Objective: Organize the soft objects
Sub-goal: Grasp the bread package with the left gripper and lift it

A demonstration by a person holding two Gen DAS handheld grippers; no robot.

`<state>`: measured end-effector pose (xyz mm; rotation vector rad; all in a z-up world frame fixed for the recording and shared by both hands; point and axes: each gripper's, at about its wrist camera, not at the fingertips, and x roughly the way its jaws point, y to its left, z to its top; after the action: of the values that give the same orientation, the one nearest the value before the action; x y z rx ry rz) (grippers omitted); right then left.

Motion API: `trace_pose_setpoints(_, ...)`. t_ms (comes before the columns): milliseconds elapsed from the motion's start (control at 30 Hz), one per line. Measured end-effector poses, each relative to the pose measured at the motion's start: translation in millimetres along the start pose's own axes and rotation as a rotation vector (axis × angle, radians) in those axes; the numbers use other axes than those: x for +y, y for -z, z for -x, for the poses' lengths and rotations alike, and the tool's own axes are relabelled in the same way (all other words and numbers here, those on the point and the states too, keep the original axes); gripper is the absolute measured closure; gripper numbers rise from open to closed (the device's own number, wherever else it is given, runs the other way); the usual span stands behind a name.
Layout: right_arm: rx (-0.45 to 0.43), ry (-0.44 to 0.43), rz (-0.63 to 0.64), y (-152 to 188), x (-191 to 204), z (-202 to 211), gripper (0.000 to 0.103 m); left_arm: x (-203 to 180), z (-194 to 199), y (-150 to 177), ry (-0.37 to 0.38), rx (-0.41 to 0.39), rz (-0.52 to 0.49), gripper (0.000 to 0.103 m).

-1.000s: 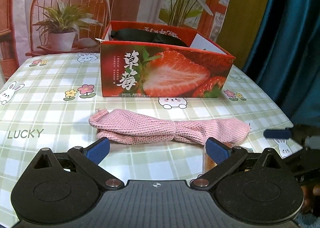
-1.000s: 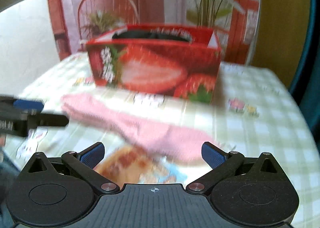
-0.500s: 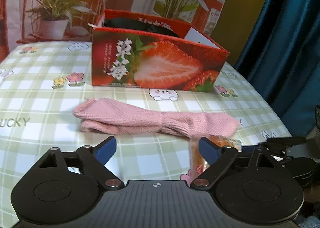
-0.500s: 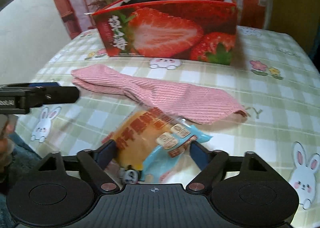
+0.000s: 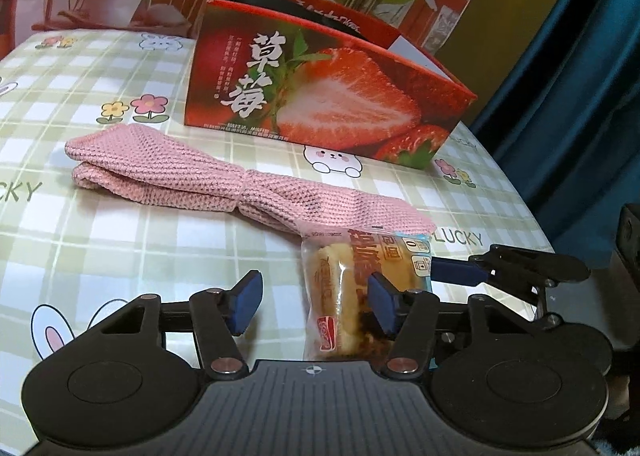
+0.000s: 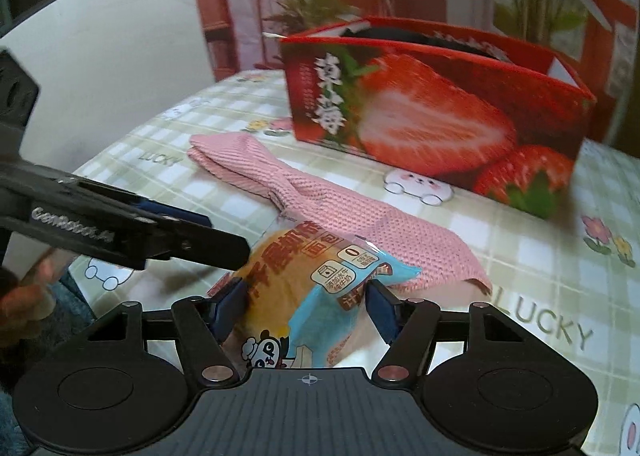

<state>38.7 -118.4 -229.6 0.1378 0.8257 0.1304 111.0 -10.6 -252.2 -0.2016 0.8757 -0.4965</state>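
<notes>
Two blue-padded grippers work at one wrapped bread roll on a table under a glossy checked cloth printed with rabbits, flowers and the word LUCKY.

From the left wrist view, the left gripper (image 5: 314, 306) has just been narrowing; its jaws stand half apart. The bread packet (image 5: 352, 288), a crinkly clear and pale-blue wrapper around a soft golden loaf, lies just inside the right pad, which seems to touch it, while the left pad (image 5: 246, 302) stands clear with bare tablecloth (image 5: 120, 240) before it. So nothing is clamped. Beyond the packet stretches a pink knitted band (image 5: 224, 180), ribbed, flattened and pinched at its middle, its right end touching the wrapper's far edge. Further off sits an open red cardboard box (image 5: 320, 96), glossy, printed with a cut strawberry, something dark inside. The right gripper's black finger (image 5: 516, 268) reaches in from the right, near the packet.

From the right wrist view, the right gripper (image 6: 306, 306) has also just been closing, and both pads press into the packet (image 6: 308, 280), dimpling the wrapper. The knitted band (image 6: 320, 196) runs from far left down to the packet's right corner. The box (image 6: 432, 116) stands behind, and the left gripper (image 6: 160, 232) crosses from the left, its tip at the packet's left shoulder.
</notes>
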Motion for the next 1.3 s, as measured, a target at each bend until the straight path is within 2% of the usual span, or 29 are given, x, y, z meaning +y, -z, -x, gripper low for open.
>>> trace_pose_setpoints(167,-0.022,-0.006,-0.008,4.0,1.6,2.5,0.044,2.1,-4.1,-0.3,0.026,0.012,0.006,0.052)
trace_pose_setpoints(367,-0.031,-0.011,-0.025,10.0,1.5,9.4,0.047,1.4,-4.8,-0.6,0.029,0.013,0.007,0.052)
trace_pose_setpoints(633,-0.028,0.035,-0.017,12.5,2.8,19.4,0.054,1.9,-4.5,0.4,0.042,0.021,0.008,0.053)
trace_pose_setpoints(767,-0.02,0.014,-0.049,14.7,-1.7,19.9,0.058,2.2,-7.5,1.5,0.059,0.036,0.01,0.053)
trace_pose_setpoints(1067,-0.005,-0.029,-0.11,18.1,-8.4,17.4,0.058,3.3,-15.3,5.7,0.13,0.068,0.031,0.061)
trace_pose_setpoints(1167,-0.005,-0.045,-0.108,18.4,-7.4,16.8,0.064,1.8,-16.6,6.3,0.153,0.069,0.033,0.061)
trace_pose_setpoints(1300,-0.008,-0.055,-0.09,18.1,-4.6,16.3,0.064,-0.4,-16.3,6.8,0.156,0.066,0.028,0.062)
